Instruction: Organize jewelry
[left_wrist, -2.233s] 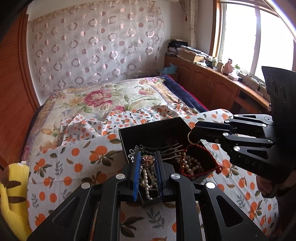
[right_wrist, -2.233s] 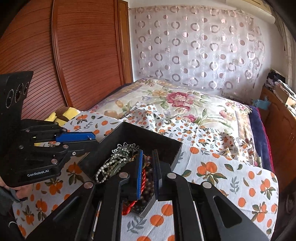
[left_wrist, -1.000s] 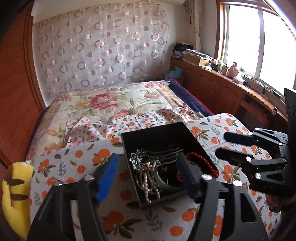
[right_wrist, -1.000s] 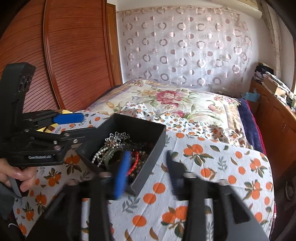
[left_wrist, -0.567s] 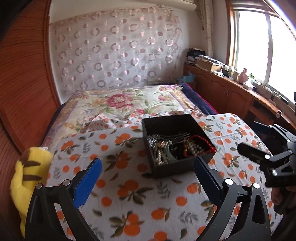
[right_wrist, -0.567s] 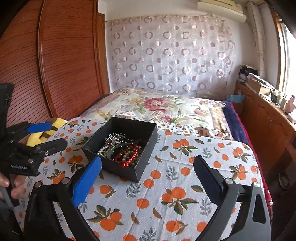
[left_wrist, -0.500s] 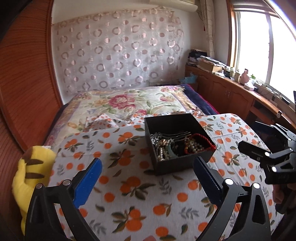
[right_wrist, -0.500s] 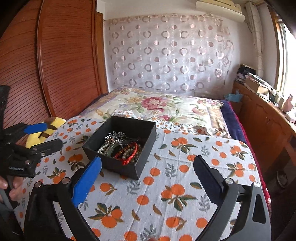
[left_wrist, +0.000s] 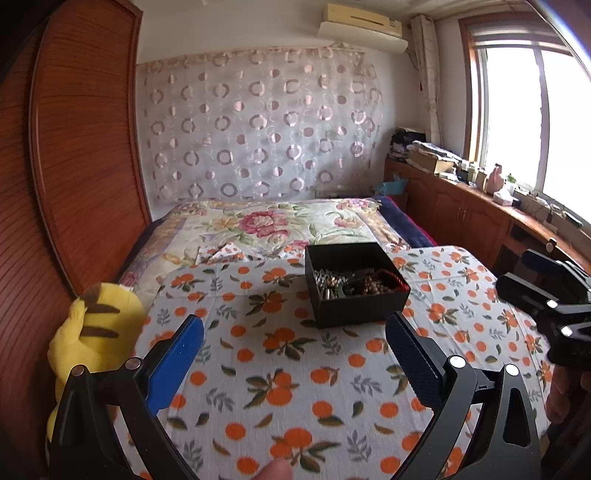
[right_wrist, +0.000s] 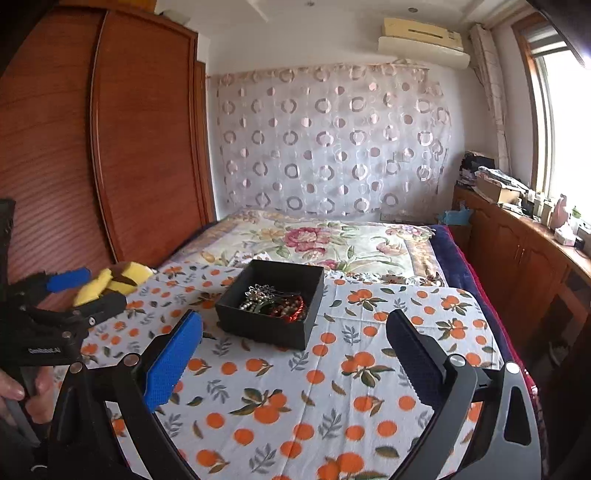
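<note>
A black open box (left_wrist: 369, 308) stands on the orange-print cloth (left_wrist: 288, 376), holding a tangle of jewelry (left_wrist: 354, 285): pearl strands, silver chains and a red cord bracelet. It also shows in the right wrist view (right_wrist: 266, 326), with the jewelry (right_wrist: 275, 300) inside. My left gripper (left_wrist: 295, 332) is open and empty, well back from the box. My right gripper (right_wrist: 294, 328) is open and empty, also back from the box. Each gripper shows at the edge of the other's view, the right one (left_wrist: 546, 291) and the left one (right_wrist: 66, 291).
A yellow plush toy (left_wrist: 92, 332) lies at the cloth's left edge. A floral quilt (left_wrist: 266, 225) covers the bed behind the box. A wooden wardrobe (right_wrist: 110, 155) stands on the left, and low cabinets (left_wrist: 480, 218) run under the window on the right.
Both grippers were shut down in the box on jewelry; they have opened, let go and pulled up and back. The box now sits farther away with the jewelry inside.
</note>
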